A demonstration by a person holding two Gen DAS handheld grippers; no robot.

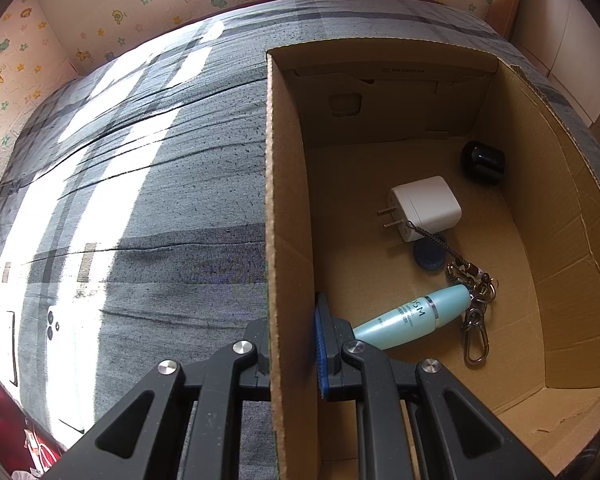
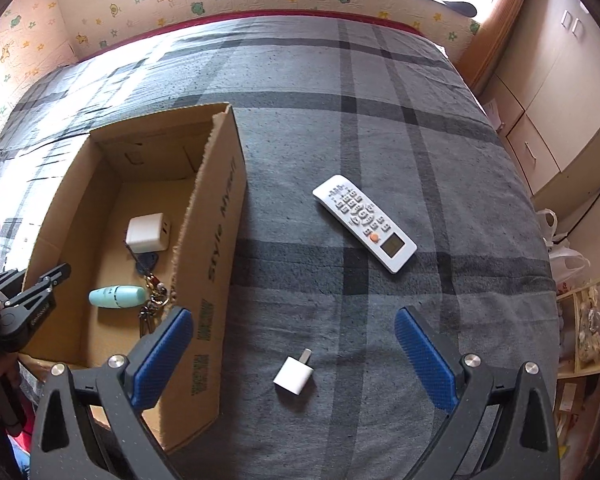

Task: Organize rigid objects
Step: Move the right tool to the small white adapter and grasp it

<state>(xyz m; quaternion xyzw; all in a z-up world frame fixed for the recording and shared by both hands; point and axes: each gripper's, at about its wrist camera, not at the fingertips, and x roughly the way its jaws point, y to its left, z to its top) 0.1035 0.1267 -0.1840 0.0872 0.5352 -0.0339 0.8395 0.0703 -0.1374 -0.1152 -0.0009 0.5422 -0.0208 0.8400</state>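
Left gripper [image 1: 292, 360] clamped shut on near wall of cardboard box [image 1: 286, 200]; one blue pad inside the wall, the other finger outside. Reads as steadying the box.

Box contents: white plug adapter [image 1: 426, 208], teal bottle [image 1: 412, 318], keychain with clips [image 1: 474, 300], dark blue disc [image 1: 430, 254], black round object [image 1: 483, 162] in far corner.

Right gripper [image 2: 292, 354] spread wide, nothing held, over plaid bedspread [image 2: 380, 120] to the right of the box.

Still outside the box: small white charger cube [image 2: 295, 376] and white remote control [image 2: 364, 222].

Key relation: charger cube lying almost dead centre between the two blue pads [image 2: 424, 360], slightly nearer the camera than the pad tips. Long axis running from lower left to upper right in the right wrist view, metal connector end pointing away and up-right. Pads thus set roughly across the cube's short sides, somewhat skewed; a small roll of the wrist judged likely to square the grip. Remote well apart, farther ahead and to the right, long axis diagonal.

Right hand plainly the nearer one; left occupied with the box.

Judged next: lower, close on cube, carry left over the box wall.
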